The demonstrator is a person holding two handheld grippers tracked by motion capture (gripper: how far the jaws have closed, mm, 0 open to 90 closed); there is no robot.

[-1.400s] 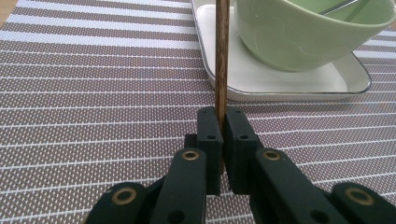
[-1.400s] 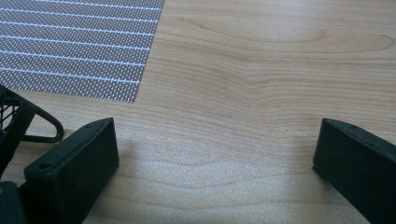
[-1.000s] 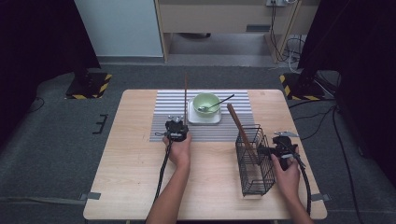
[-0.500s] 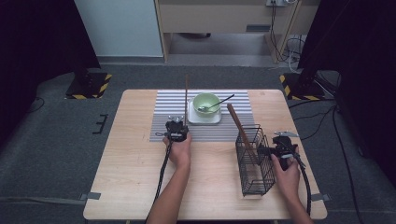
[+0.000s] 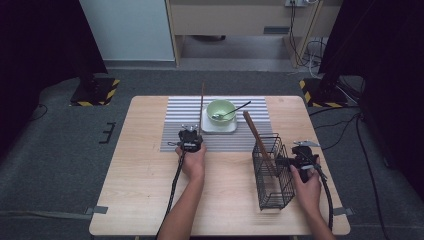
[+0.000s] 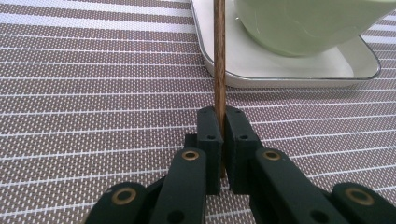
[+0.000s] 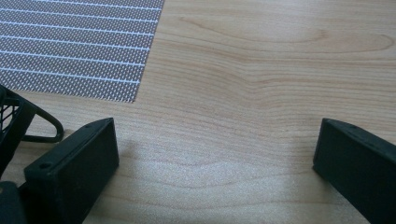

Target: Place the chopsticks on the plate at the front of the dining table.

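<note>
The wooden worktop [image 5: 145, 190] carries a striped placemat [image 5: 175, 130] at its far middle. A black wire basket [image 5: 272, 172] stands at the near right, with a wooden spatula [image 5: 255, 132] leaning out of it. On the placemat a white tray [image 6: 299, 65] holds a green bowl [image 5: 221, 111] with a spoon [image 5: 235, 109] in it. The left gripper [image 6: 221, 133] is clamped on a wooden chopstick [image 6: 219, 51], which runs away just left of the tray. The right gripper [image 7: 215, 154], just right of the basket, stands wide apart over bare wood.
</note>
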